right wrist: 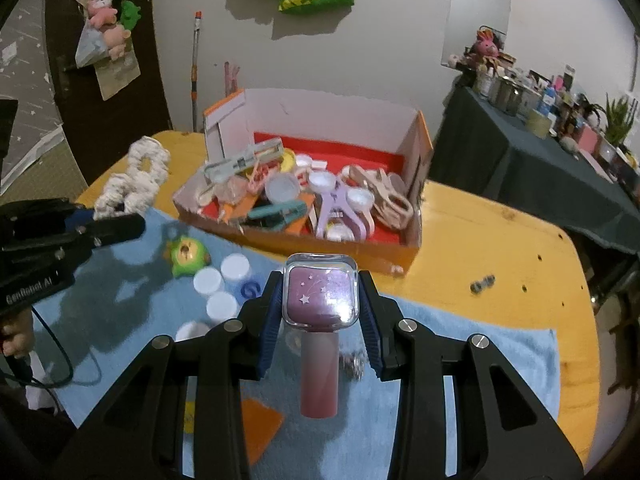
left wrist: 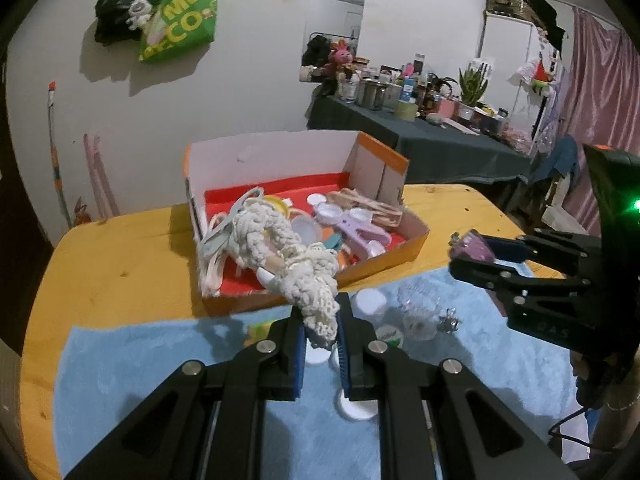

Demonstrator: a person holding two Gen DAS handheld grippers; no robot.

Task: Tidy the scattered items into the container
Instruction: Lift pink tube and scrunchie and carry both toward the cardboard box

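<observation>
While I look along the left claw (left wrist: 322, 322), its blue pads are pinched on the tail end of a cream crocheted piece (left wrist: 280, 252). It hangs forward in the air, over the near wall of the cardboard box (left wrist: 384, 262). The box sits toward the far edge of the counter (left wrist: 116, 264). I judge the crochet light, limp and compressible. It should not slip, but it will droop and could snag on the box wall, so an end grip suits only a short carry. Small white caps (left wrist: 370, 300) lie on the blue towel (left wrist: 132, 364) below.

Through the right view, the right claw (right wrist: 320, 312) is pressed on both sides of a clear square cap (right wrist: 322, 290) topping a pink bottle (right wrist: 318, 372), lifted above the towel at the counter's near side. I take the bottle for rigid, smooth and probably slick, with its body dangling below the pads. Holding the flat cap sides seems sound, though a loose cap could let it drop. A green toy (right wrist: 186, 256) rests near the towel's far edge.
</observation>
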